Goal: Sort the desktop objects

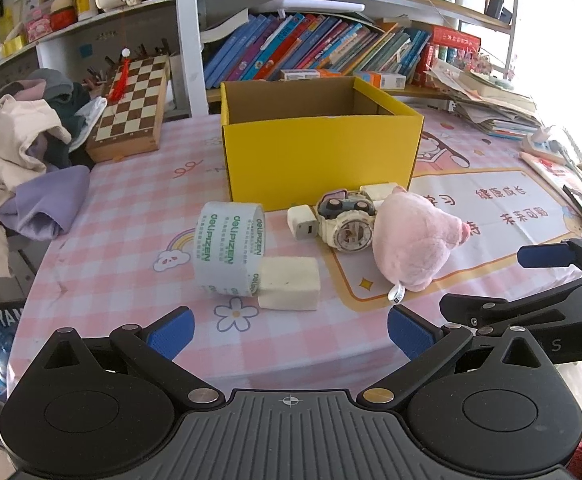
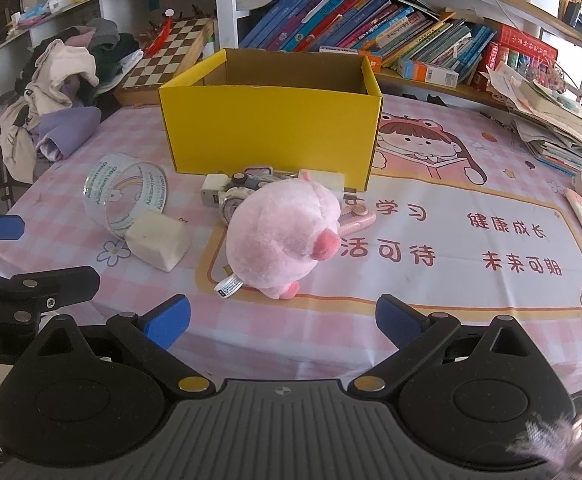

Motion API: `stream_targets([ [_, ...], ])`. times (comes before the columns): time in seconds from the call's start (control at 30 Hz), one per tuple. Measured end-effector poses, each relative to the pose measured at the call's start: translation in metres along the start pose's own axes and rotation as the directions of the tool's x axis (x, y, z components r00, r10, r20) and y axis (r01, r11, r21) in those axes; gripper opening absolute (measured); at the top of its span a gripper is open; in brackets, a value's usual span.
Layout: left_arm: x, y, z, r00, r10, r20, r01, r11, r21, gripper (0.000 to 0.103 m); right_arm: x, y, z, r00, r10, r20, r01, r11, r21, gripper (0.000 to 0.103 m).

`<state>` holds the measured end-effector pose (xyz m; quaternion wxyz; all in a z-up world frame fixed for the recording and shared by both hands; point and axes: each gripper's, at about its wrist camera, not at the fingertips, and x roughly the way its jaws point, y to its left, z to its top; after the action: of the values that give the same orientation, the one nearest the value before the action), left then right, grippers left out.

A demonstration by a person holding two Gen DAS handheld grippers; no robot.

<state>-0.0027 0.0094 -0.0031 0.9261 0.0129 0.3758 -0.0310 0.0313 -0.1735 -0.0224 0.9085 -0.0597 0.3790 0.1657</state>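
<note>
Left tongs (image 1: 289, 334) and right tongs (image 2: 283, 320) released, empty, above desk (image 2: 451, 280); pink plush pig (image 2: 285, 238), tape roll (image 1: 229, 254), sponge block (image 1: 289, 284), watch (image 1: 345, 220) before yellow box (image 1: 319, 152).

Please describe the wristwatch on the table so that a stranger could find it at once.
Find the yellow box on the pink tablecloth. At its front, the watch lies between a white charger and a pink plush pig. Only it has a round dial.

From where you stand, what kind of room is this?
Most likely a child's study corner at home: a shelf packed with books, a pink cartoon desk mat printed with study slogans, and a folded chessboard beside a heap of clothes.
</note>
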Motion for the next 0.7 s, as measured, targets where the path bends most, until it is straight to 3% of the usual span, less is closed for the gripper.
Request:
stream_targets([
  [0.7, 0.002, 0.009, 0.003, 1.0, 0.007, 0.024, -0.006, 1.0, -0.014, 0.103, 0.008, 0.003, 0.01, 1.0, 0.005, 0.0, -0.005, 1.0, -0.008, 0.1],
])
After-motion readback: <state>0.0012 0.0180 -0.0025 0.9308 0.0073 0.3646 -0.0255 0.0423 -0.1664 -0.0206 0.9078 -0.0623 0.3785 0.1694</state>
